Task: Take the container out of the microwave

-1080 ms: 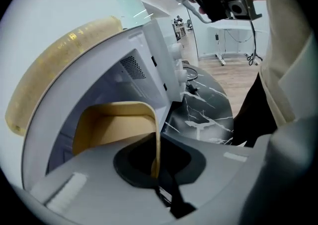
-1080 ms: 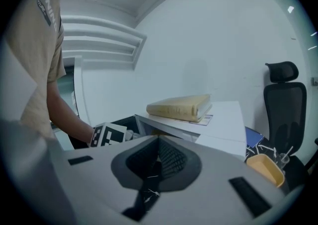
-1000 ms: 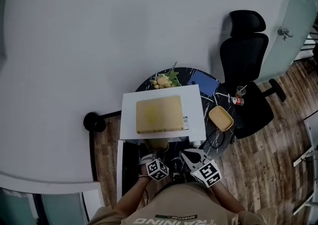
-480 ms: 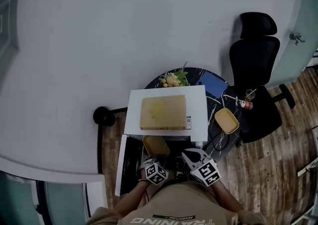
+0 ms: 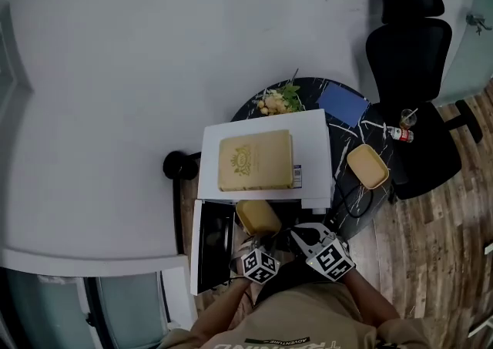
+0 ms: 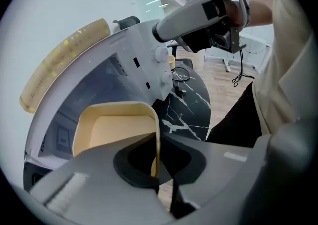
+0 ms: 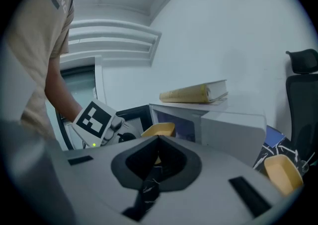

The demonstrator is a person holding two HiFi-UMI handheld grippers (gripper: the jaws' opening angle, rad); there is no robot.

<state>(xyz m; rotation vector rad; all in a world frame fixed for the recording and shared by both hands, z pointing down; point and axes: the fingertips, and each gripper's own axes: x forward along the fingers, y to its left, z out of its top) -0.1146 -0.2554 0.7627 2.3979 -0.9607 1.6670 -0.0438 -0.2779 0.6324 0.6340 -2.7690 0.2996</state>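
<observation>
A white microwave (image 5: pixel 312 156) stands on a small dark marble table with its door (image 5: pixel 214 247) swung open to the left. The yellow container (image 5: pixel 258 216) is just in front of the microwave's opening, out past its front edge. My left gripper (image 5: pixel 258 261) is shut on the container's near rim (image 6: pixel 155 144), and the tray (image 6: pixel 112 129) reaches forward from the jaws. The container looks empty. My right gripper (image 5: pixel 317 241) hovers to the right of it, shut with nothing between its jaws (image 7: pixel 157 158), and is apart from the container (image 7: pixel 159 129).
A tan book (image 5: pixel 256 159) lies on top of the microwave. On the table (image 5: pixel 345 147) right of it sit a second yellow container (image 5: pixel 367 166), a blue notebook (image 5: pixel 343 102), cables and a small plant (image 5: pixel 279 99). A black office chair (image 5: pixel 416 55) stands at the right.
The left gripper has drawn the yellow container out of the microwave cavity towards the person. The head view has shifted, so the microwave sits further right and lower.
</observation>
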